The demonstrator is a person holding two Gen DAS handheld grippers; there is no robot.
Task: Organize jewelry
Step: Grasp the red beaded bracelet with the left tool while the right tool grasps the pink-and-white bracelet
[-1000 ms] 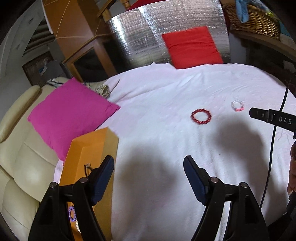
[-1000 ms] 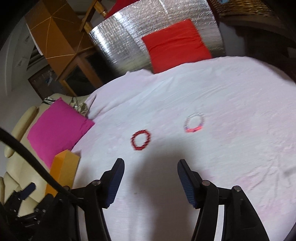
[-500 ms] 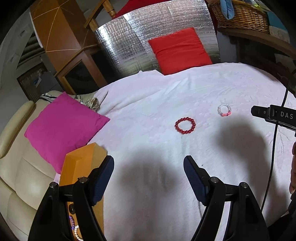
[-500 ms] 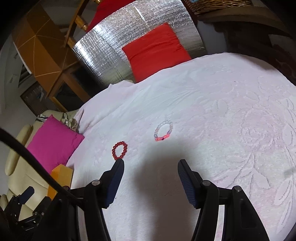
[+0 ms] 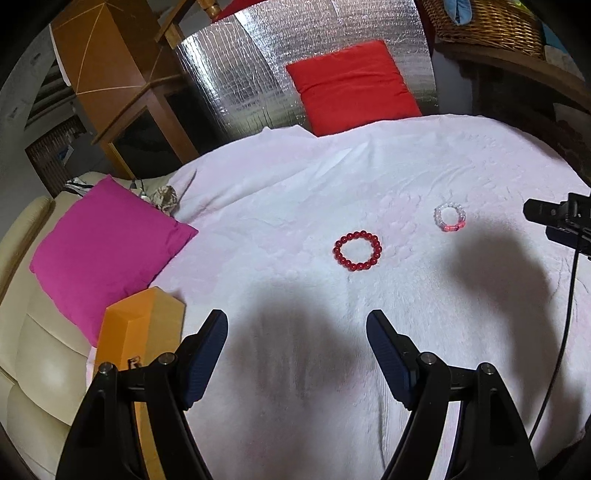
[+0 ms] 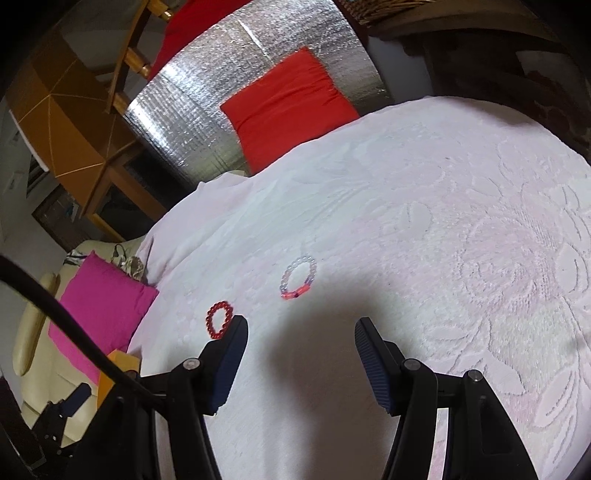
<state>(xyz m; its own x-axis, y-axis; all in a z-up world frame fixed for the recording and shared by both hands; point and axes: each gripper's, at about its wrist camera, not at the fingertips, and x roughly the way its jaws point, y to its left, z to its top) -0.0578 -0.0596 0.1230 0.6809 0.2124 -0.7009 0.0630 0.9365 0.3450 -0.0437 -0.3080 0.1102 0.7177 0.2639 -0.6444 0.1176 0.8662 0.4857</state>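
Observation:
A red bead bracelet (image 5: 357, 250) lies flat on the white bedspread (image 5: 295, 192). A clear bead bracelet with a pink section (image 5: 449, 217) lies to its right. Both also show in the right wrist view, the red one (image 6: 219, 319) just beyond the left fingertip and the clear one (image 6: 299, 277) ahead. An orange box (image 5: 142, 325) stands at the bed's left edge. My left gripper (image 5: 295, 339) is open and empty, short of the red bracelet. My right gripper (image 6: 299, 343) is open and empty above the bedspread.
A magenta cushion (image 5: 105, 247) lies on a cream sofa (image 5: 33, 369) at the left. A red cushion (image 5: 351, 86) leans on a silver foil panel (image 5: 258, 74) at the back. A wicker basket (image 5: 487, 22) sits at the back right.
Both grippers have swung so the bracelets shifted in view. The left view turned away from the orange box; the right view moved right, putting both bracelets left of centre. Both stay open.

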